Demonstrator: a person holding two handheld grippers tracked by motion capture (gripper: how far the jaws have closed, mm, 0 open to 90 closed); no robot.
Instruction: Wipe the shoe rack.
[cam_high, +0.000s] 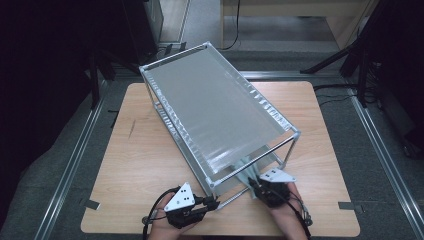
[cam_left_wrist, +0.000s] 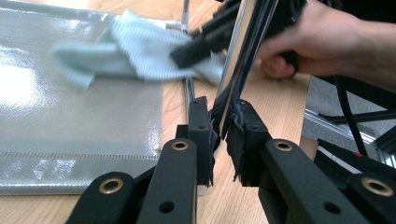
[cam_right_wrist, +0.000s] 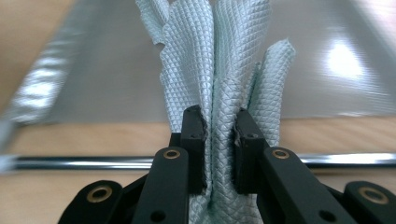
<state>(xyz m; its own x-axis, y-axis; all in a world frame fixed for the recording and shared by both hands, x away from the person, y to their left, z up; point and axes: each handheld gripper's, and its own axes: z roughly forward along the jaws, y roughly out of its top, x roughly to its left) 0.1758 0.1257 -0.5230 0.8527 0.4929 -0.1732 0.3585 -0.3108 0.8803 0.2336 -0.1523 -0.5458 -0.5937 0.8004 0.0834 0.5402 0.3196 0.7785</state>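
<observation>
A chrome wire rack (cam_high: 220, 107) with a translucent top shelf stands at an angle on the wooden table (cam_high: 135, 165). My left gripper (cam_high: 212, 204) is at the rack's near corner, and in the left gripper view it (cam_left_wrist: 223, 116) is shut on the shiny corner post (cam_left_wrist: 239, 56). My right gripper (cam_high: 253, 184) reaches in under the top shelf at the near end. In the right gripper view it (cam_right_wrist: 218, 126) is shut on a pale green waffle-weave cloth (cam_right_wrist: 219, 65). The cloth (cam_left_wrist: 123, 49) lies bunched on the grey lower shelf liner (cam_left_wrist: 70, 121).
A chrome bottom rail (cam_right_wrist: 70, 162) runs across just ahead of my right jaws. The person's right hand (cam_left_wrist: 322, 42) is close to the held post. Bare tabletop lies left of the rack. Metal floor rails (cam_high: 75, 155) and dark stands flank the table.
</observation>
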